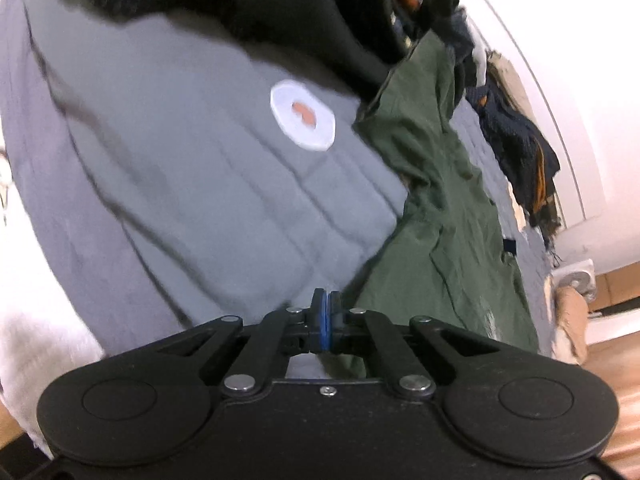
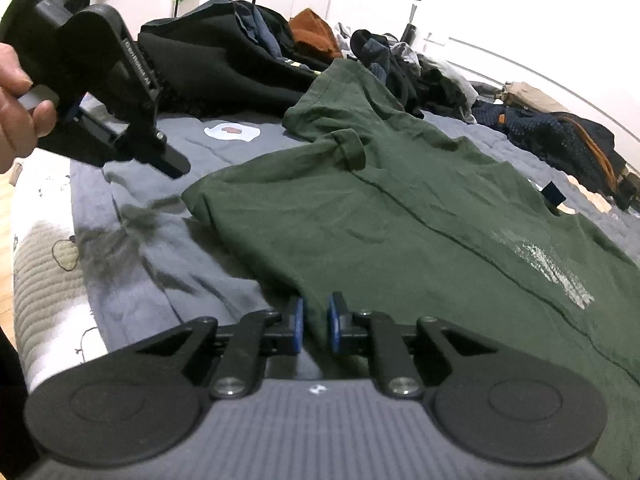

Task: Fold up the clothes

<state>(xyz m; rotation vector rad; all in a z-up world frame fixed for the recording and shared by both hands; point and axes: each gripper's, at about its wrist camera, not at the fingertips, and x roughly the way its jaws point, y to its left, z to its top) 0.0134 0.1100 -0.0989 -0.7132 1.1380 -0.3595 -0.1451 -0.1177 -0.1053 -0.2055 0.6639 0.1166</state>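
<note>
Soft, limp green T-shirt (image 2: 400, 216): right gripper (image 2: 316, 322) nearly closed, pinching its near hem, the best hold, while left gripper (image 1: 327, 316) sits fully closed, apparently empty.

The T-shirt (image 2: 400, 216) is dark green, with a faded white print (image 2: 548, 268) of brushed strokes and a small dark blue tag (image 2: 554, 194). The quilt (image 1: 180, 168) under it is grey-blue, stitched in squares, and carries a white patch (image 1: 302, 115) with a reddish-brown mark inside. The edge of the bed (image 2: 44, 264) is white and beige with small drawn figures. The pile of clothes (image 2: 248, 48) behind is mostly black and navy, with one rust-brown piece (image 2: 314, 34); a dark garment (image 2: 560, 140) at the right seems dotted, with orange trim. Both grippers are black with blue pads (image 2: 297, 324).
</note>
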